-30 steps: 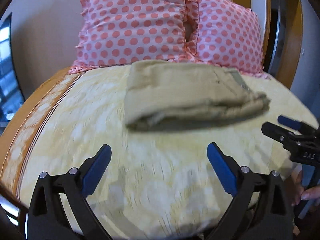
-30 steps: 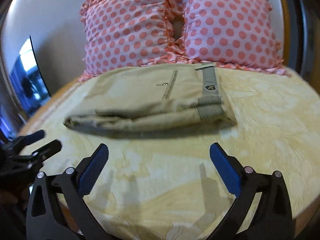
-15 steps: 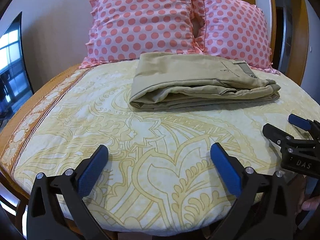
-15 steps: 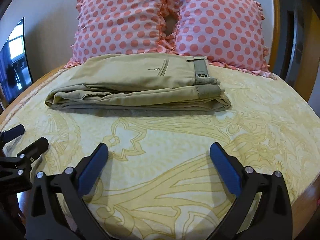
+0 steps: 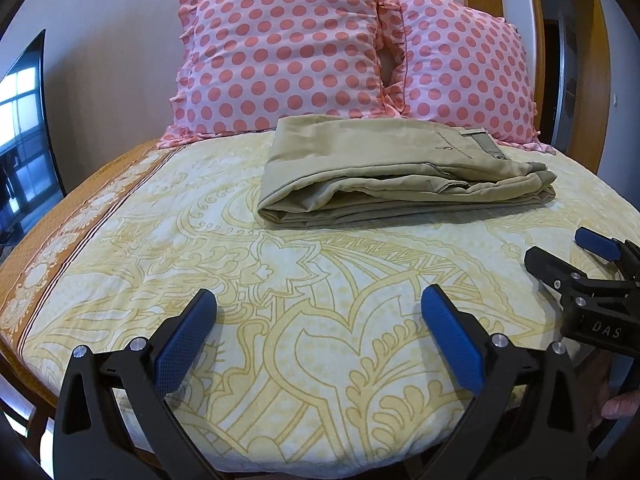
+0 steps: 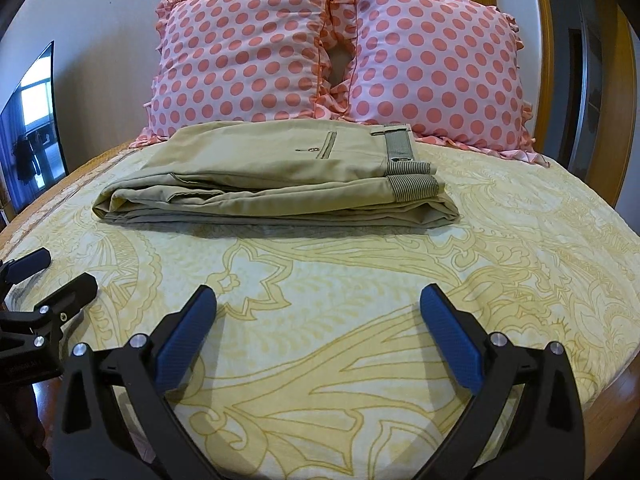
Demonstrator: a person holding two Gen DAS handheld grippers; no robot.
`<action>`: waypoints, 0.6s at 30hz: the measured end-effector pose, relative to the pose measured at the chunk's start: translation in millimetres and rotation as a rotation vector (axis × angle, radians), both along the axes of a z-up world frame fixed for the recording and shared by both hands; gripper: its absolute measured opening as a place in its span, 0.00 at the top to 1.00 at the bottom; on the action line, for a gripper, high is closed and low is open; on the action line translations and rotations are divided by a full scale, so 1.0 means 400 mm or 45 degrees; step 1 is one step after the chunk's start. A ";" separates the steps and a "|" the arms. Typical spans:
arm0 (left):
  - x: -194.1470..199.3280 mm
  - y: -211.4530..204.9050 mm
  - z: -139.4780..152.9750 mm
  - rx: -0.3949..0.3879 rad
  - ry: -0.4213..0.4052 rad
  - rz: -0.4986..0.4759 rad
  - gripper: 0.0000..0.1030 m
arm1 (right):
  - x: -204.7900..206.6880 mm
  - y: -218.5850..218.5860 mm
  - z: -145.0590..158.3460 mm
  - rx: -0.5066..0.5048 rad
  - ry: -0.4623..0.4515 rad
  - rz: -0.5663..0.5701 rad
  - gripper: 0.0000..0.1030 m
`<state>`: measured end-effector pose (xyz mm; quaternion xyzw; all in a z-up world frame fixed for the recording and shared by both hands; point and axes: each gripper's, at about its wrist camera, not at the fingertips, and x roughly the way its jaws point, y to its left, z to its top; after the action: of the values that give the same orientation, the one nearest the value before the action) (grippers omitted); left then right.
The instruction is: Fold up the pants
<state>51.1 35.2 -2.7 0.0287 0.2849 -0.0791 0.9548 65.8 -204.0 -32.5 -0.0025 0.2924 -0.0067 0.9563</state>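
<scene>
The khaki pants (image 5: 384, 168) lie folded in a flat stack at the far side of the bed, in front of the pillows; in the right wrist view (image 6: 276, 178) the striped waistband is at the stack's right end. My left gripper (image 5: 320, 320) is open and empty over the near part of the bed, well short of the pants. My right gripper (image 6: 318, 320) is open and empty too, equally far back. Each gripper shows in the other's view, the right one (image 5: 576, 256) at the right edge, the left one (image 6: 52, 276) at the left edge.
Two pink polka-dot pillows (image 5: 288, 60) (image 6: 436, 64) stand against the wall behind the pants. The bed has a yellow patterned sheet (image 5: 320, 272) with an orange border on the left. A dark screen (image 5: 24, 128) stands at the far left. A wooden frame (image 6: 624, 80) rises on the right.
Both grippers have drawn back a little from the pants and steadied, staying open. The folded pants have not moved.
</scene>
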 end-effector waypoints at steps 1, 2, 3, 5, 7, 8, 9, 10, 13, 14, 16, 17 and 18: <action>0.000 0.000 0.000 0.000 0.000 -0.001 0.01 | 0.000 0.000 0.000 0.000 0.000 0.000 0.02; 0.000 -0.001 0.000 0.000 0.000 0.000 0.01 | 0.000 0.000 0.000 0.000 0.000 0.000 0.02; 0.000 -0.001 0.000 0.000 -0.001 0.000 0.01 | 0.000 0.000 0.001 0.000 0.000 0.000 0.02; 0.000 -0.002 0.000 -0.001 -0.002 0.002 0.01 | 0.000 0.000 0.000 0.000 0.000 0.000 0.02; 0.000 -0.002 0.000 0.000 0.000 0.002 0.01 | 0.000 0.001 0.001 0.000 0.000 0.000 0.02; 0.000 -0.002 0.000 0.000 0.000 0.002 0.01 | 0.000 0.001 0.001 0.000 0.000 -0.001 0.02; 0.000 -0.002 0.000 0.000 0.000 0.002 0.01 | 0.000 0.001 0.000 0.000 -0.001 0.000 0.02; 0.000 -0.002 0.000 -0.001 -0.001 0.002 0.01 | 0.000 0.001 0.001 0.000 -0.001 0.000 0.02; 0.000 -0.002 0.000 0.000 0.000 0.003 0.01 | 0.000 0.001 0.001 -0.001 0.000 0.001 0.02; 0.000 -0.002 0.000 0.000 0.000 0.003 0.01 | 0.000 0.003 0.001 0.000 0.001 -0.002 0.02; 0.000 -0.002 0.000 0.000 0.000 0.003 0.01 | 0.000 0.003 0.001 0.000 0.003 -0.002 0.02; -0.001 -0.003 0.000 0.000 0.000 0.003 0.01 | 0.000 0.005 0.000 0.000 0.000 -0.003 0.02; -0.001 -0.003 0.000 0.000 -0.001 0.003 0.01 | 0.000 0.004 0.000 0.000 0.000 -0.003 0.02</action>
<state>50.9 34.1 -2.8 0.0281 0.2847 -0.0779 0.9550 65.6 -202.2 -32.5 -0.0024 0.2925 -0.0077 0.9562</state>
